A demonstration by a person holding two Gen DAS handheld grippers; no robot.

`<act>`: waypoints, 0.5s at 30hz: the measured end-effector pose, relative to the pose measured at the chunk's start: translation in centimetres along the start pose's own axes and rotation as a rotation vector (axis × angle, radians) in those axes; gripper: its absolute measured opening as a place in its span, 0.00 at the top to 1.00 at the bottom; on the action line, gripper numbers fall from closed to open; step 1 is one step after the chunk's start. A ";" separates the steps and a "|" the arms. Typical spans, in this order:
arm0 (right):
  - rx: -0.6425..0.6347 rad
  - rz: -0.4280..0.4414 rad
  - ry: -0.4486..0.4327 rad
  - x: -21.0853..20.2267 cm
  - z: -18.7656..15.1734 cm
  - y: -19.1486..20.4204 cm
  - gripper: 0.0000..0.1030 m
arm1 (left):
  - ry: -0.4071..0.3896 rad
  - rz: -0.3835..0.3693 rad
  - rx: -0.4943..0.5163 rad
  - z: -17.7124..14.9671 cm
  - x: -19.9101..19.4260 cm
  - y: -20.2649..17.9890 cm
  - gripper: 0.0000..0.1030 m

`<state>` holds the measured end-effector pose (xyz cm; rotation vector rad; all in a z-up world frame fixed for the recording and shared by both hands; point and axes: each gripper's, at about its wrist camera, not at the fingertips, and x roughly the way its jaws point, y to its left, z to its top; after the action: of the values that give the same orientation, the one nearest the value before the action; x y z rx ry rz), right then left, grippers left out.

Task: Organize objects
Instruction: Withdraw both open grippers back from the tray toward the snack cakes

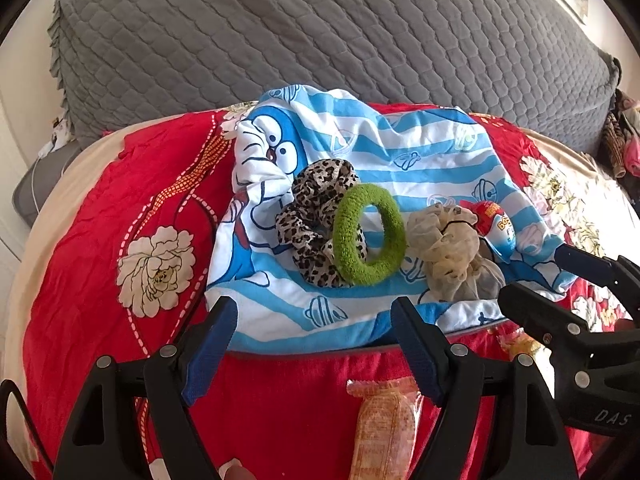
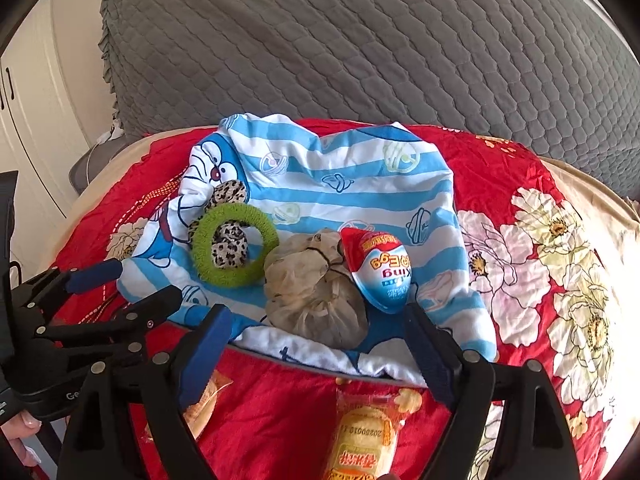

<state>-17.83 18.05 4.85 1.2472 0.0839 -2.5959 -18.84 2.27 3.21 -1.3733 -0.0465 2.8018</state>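
A green terry hair ring (image 1: 369, 234) is laid on the blue-striped cartoon cloth (image 1: 400, 160), touching and partly overlapping a leopard-print scrunchie (image 1: 316, 220) on its left. A beige scrunchie (image 2: 312, 296) is seen just right of the ring, with a toy egg (image 2: 380, 268) touching its right side. Near the cloth's front edge, the left gripper (image 1: 312, 344) and right gripper (image 2: 320, 352) are held wide open, empty. A wrapped pastry (image 2: 364, 436) is seen on the red floral bedspread (image 1: 100, 220).
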 end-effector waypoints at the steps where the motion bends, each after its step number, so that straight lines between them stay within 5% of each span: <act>1: -0.002 -0.002 0.000 -0.1 -0.1 0.1 0.16 | 0.000 -0.001 -0.001 0.0 -0.1 0.0 0.22; 15: 0.007 0.000 -0.020 -3.1 -1.7 0.4 0.13 | -0.008 -0.007 0.015 -1.6 -2.3 -0.5 0.22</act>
<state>-14.59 18.56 6.20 1.2237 0.0711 -2.6097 -16.14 2.68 4.05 -1.3565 -0.0308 2.7964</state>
